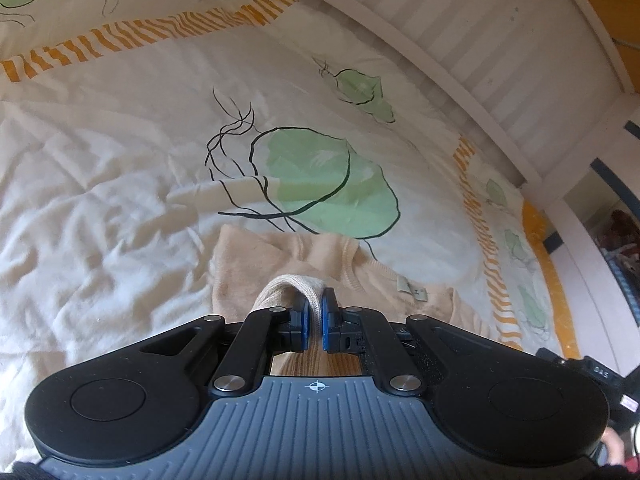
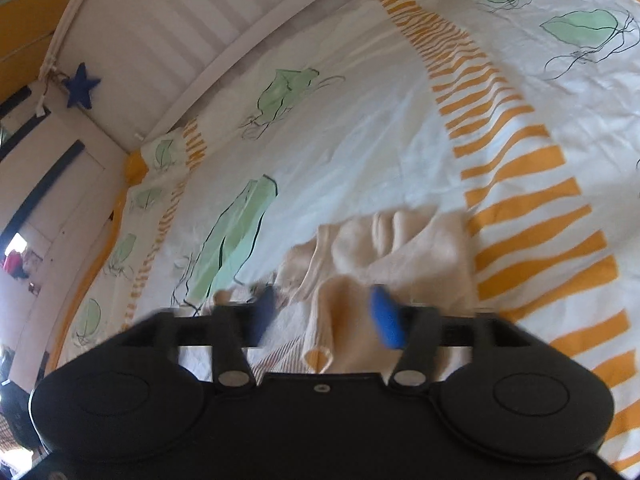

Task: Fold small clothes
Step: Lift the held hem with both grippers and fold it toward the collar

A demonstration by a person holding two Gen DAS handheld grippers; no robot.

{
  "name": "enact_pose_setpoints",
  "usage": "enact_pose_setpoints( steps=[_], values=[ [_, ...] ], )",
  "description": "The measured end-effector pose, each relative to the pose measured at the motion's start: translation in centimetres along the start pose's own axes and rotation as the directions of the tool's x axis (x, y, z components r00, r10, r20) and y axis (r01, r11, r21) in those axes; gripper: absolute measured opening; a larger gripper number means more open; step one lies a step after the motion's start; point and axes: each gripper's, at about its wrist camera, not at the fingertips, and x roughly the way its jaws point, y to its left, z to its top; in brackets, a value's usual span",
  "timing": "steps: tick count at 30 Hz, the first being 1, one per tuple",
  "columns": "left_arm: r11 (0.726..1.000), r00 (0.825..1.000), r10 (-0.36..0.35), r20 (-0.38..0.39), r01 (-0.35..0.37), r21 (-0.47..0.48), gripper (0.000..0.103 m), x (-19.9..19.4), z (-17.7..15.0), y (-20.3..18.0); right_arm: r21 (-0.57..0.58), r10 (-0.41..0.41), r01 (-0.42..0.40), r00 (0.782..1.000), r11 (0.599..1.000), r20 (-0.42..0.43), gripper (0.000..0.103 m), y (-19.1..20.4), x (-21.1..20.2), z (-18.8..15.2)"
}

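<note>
**Small beige top half gathered on a jellyfish-print bedspread**

We see a small beige knit top [image 1: 320,264] lying crumpled on a cream bedspread [image 1: 120,168], printed with green jellyfish shapes and bands of orange stripes. In the left wrist view the garment sits at 6 o'clock of the largest green print, just ahead of the tool. Its fabric looks soft and fuzzy, with ribbed trim along the edges and a small pale label [image 1: 412,292] sewn in at the neckline, toward 3 o'clock. The left gripper [image 1: 315,322] has its blue pads pressed together on a ribbed band of the top, which loops up and over toward 11 o'clock.

In the right wrist view, blurred near the tool, the same top [image 2: 400,248] lies bunched in soft folds beside an orange striped band at its 3 o'clock. The right gripper [image 2: 324,316] has its fingers spread; a tube-like fold, perhaps a sleeve, stands between them, and neither pad presses on it. A white slatted bed frame [image 2: 168,40] runs along the far edge of the bedspread, with a blue star [image 2: 82,86] hanging at 10 o'clock.
</note>
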Motion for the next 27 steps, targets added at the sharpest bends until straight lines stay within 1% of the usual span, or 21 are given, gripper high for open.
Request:
enact_pose_setpoints(
  steps=[2,5,6,7,8,9,10,11,13,16,17,18,19,21,24,27],
  values=[
    [1.0,1.0,0.001,0.003,-0.001,0.006,0.006,0.0,0.0,-0.1,0.0,0.003,-0.003,1.0,1.0,-0.016,0.067,0.3,0.7,-0.3],
    [1.0,1.0,0.002,0.006,-0.002,0.013,0.006,0.0,0.1,-0.2,0.011,-0.015,0.015,0.999,1.0,-0.044,0.065,0.5,1.9,-0.5],
    [1.0,1.0,0.003,0.007,-0.003,0.017,0.006,0.0,0.0,-0.3,0.02,-0.009,0.011,0.998,1.0,-0.054,0.053,0.4,2.2,-0.7],
    [1.0,1.0,0.003,0.007,-0.004,0.02,0.006,0.0,-0.1,-0.4,0.037,-0.003,0.005,0.998,0.999,-0.065,0.013,0.2,2.4,-0.8],
    [1.0,1.0,0.005,0.008,-0.005,0.023,0.006,-0.1,-0.2,-0.4,0.057,-0.006,0.01,0.998,0.998,-0.066,0.015,-0.1,2.4,-1.0],
    [1.0,1.0,0.006,0.008,-0.006,0.025,0.006,-0.3,-0.4,-0.4,0.071,-0.007,0.01,0.999,0.997,-0.043,0.011,-0.2,1.9,-1.2],
    [1.0,1.0,0.007,0.008,-0.008,0.024,0.006,-0.5,-0.6,-0.3,0.089,0.005,-0.003,1.0,0.996,-0.015,0.011,-0.3,1.1,-1.4],
    [1.0,1.0,0.007,0.009,-0.007,0.019,0.006,-0.9,-0.7,-0.2,0.123,0.027,-0.03,0.999,0.992,0.026,0.011,-0.5,-0.1,-1.6],
    [1.0,1.0,0.0,0.008,0.0,0.006,0.006,-2.1,-0.9,-0.2,0.173,0.077,-0.098,0.989,0.98,0.125,0.011,-0.5,-3.3,-1.8],
    [0.999,0.999,-0.04,0.031,0.04,0.007,0.006,-3.3,-0.3,-0.7,0.143,0.086,-0.12,0.972,0.982,0.219,0.011,0.4,-6.4,-0.5],
    [0.999,0.998,-0.051,0.037,0.051,0.007,0.006,-3.2,0.0,-0.9,0.139,0.094,-0.129,0.968,0.982,0.232,0.011,0.7,-6.6,0.1],
    [0.998,0.997,-0.061,0.039,0.061,0.006,0.006,-2.9,0.5,-1.0,0.132,0.096,-0.13,0.966,0.983,0.241,0.011,0.8,-6.6,0.8],
    [0.998,0.997,-0.062,0.042,0.062,0.003,0.006,-2.5,0.8,-1.2,0.119,0.082,-0.114,0.965,0.986,0.25,0.011,1.0,-6.2,1.6],
    [0.999,0.998,-0.049,0.04,0.049,0.003,0.006,-1.0,1.4,-1.3,0.107,0.058,-0.087,0.968,0.99,0.245,0.011,1.1,-4.7,3.0],
    [1.0,1.0,-0.02,0.008,0.02,0.015,0.006,1.6,1.8,-1.3,0.116,-0.003,-0.022,0.979,0.993,0.206,0.011,0.5,-1.4,4.4],
    [1.0,1.0,0.001,-0.02,0.0,0.015,0.006,3.5,2.0,-0.7,0.122,-0.06,0.041,0.985,0.992,0.159,0.011,-0.3,1.5,4.7]
  ],
)
